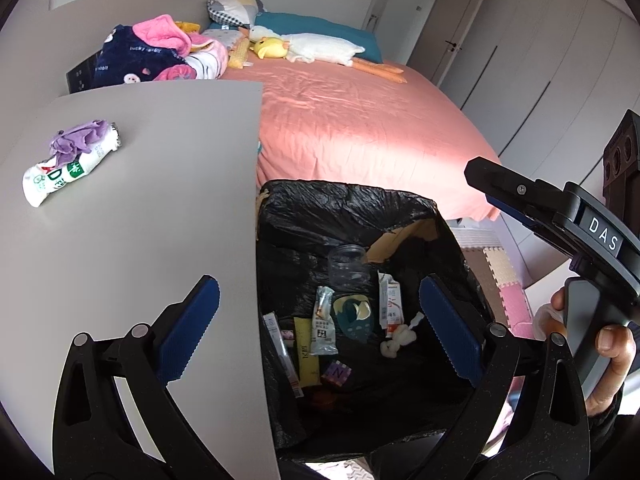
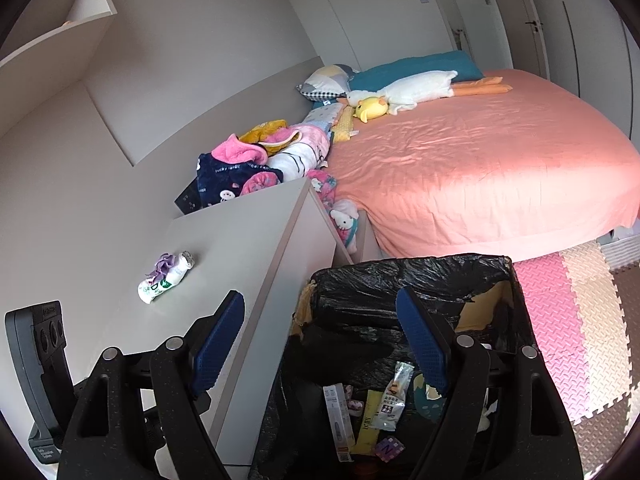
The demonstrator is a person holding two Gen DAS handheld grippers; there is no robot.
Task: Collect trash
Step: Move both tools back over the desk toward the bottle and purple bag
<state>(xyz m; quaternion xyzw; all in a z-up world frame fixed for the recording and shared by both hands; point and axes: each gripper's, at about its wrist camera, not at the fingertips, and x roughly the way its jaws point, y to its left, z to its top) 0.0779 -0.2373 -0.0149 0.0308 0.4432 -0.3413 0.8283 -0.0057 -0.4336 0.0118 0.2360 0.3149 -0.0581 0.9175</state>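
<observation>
My left gripper point(image 1: 320, 328) hangs over the black-lined trash bin point(image 1: 348, 208), fingers spread wide with nothing between them. My right gripper point(image 2: 320, 344) hovers at the bin too, fingers apart and empty. A crumpled white wrapper point(image 1: 68, 164) with purple scrap lies on the tabletop point(image 1: 160, 200), well apart from both

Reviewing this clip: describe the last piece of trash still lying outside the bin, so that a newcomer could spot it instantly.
Start at the pink bed, then move to the grey tabletop beside it, next to the black-lined bin. The only thing lying on that tabletop is a crumpled white wrapper with green print, with a scrap of purple bunched on top of it.
</observation>
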